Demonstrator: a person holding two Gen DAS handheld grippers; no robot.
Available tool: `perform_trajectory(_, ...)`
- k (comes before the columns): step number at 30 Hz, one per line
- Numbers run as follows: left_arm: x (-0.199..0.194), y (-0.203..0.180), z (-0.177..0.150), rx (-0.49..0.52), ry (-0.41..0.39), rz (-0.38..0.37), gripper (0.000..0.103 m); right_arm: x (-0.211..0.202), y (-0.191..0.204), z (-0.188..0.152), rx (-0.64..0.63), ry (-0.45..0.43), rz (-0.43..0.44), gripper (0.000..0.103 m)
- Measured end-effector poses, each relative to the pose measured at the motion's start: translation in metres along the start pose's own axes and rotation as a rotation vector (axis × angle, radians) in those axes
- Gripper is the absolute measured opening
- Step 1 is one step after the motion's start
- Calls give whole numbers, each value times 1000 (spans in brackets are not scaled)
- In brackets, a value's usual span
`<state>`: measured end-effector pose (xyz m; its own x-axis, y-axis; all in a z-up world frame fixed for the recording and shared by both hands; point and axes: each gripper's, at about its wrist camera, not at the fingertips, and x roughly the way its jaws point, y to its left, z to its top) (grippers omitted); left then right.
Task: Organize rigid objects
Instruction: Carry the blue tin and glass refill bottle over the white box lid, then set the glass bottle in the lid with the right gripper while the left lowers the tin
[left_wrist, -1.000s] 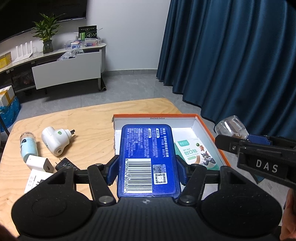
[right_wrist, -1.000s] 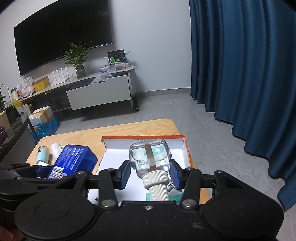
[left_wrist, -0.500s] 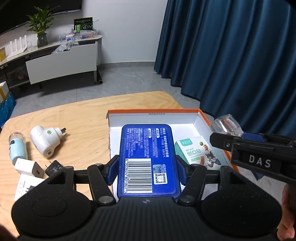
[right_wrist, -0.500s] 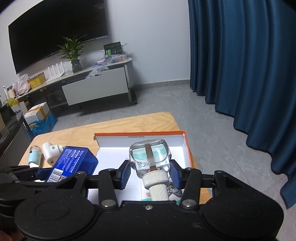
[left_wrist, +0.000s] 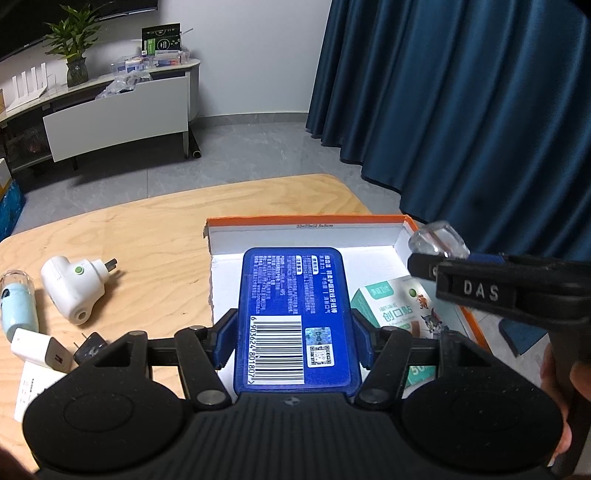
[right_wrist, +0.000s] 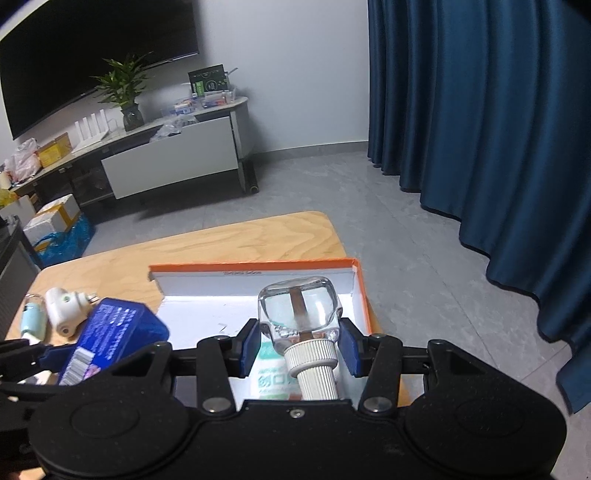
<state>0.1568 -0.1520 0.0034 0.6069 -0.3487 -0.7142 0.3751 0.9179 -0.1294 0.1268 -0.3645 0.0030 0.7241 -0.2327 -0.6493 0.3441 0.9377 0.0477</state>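
The left claw (left_wrist: 295, 332) pinches a blue case (left_wrist: 293, 314), its long axis pointing away over the near-left floor of the orange-rimmed box (left_wrist: 306, 220). The right claw (right_wrist: 299, 347) pinches a clear bottle (right_wrist: 299, 310) above the box's right side, with a plaster packet (left_wrist: 395, 302) lying on the box floor between them.

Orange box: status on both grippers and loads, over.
Left gripper shut on blue case. Right gripper shut on clear bottle. Both over orange box; bandage pack already inside.
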Motion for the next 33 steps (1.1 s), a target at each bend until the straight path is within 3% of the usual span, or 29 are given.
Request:
perform_trajectory(4, 7, -1, 3, 3, 12, 0, 62, 3, -8, 4, 24, -40, -9, 61)
perform_trajectory(15, 39, -10, 18, 3, 39, -37, 63, -41, -19, -9, 43, -128, -2, 61)
perform_trajectory(19, 36, -15, 23, -6, 20, -53, 80, -49, -19, -13, 51, -128, 5, 61)
perform_trajectory(23, 22, -15, 20, 1, 12, -44, 80, -55, -18, -14, 52, -132, 13, 61)
perform_trajectory(27, 4, -12, 16, 8, -2, 0, 89, -61, -14, -17, 57, -128, 28, 61)
perform_trajectory(31, -12, -5, 11, -14, 11, 34, 101, -69, -6, -20, 43, -131, 33, 68)
perform_trajectory(33, -20, -1, 9, -18, 16, 58, 101, -73, -2, -22, 39, -127, 42, 69)
